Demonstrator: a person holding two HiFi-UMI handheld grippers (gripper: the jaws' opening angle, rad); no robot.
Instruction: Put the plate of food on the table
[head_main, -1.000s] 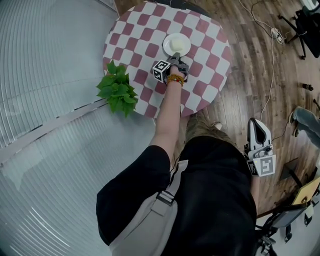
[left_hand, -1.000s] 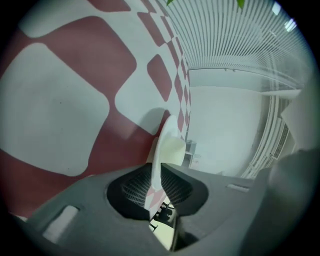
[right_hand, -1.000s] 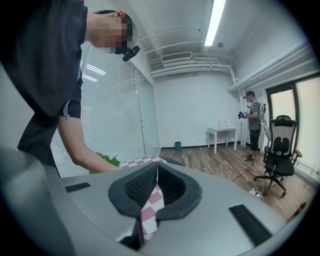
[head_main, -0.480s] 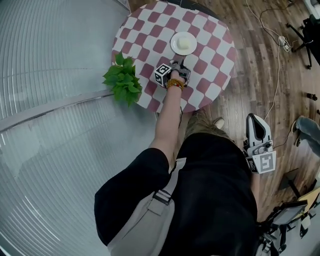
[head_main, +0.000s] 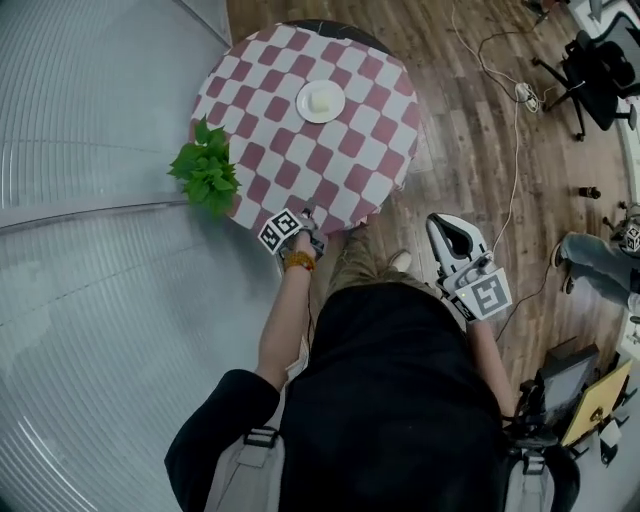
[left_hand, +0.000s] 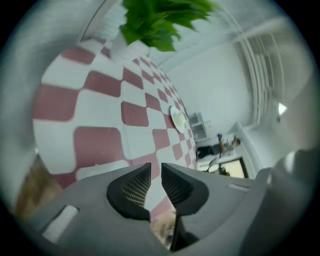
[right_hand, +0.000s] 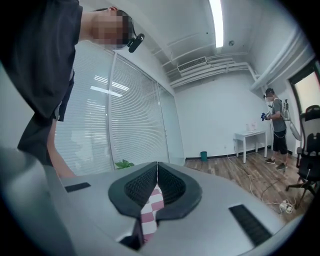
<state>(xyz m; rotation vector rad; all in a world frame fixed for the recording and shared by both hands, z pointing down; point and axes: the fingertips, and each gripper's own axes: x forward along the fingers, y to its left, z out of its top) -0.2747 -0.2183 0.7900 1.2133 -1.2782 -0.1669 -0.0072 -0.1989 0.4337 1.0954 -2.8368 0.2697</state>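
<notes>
Plate (head_main: 320, 101): one, resting on one checkered table (head_main: 372, 160).

Floor: brown wood planks (head_main: 470, 120), with a thin white cable (head_main: 516, 170) lying on them.
Side wall: a long glass wall (right_hand: 135, 125) with closed grey blinds.
Far wall: a plain white wall (right_hand: 215, 115); a small white side table (right_hand: 251, 135) stands against it.
Furniture: a round table (head_main: 370, 140) under a red-and-white checked cloth; a black office chair (head_main: 600, 70) well apart from it.
Light: a long ceiling lamp (right_hand: 216, 22), switched on.
</notes>
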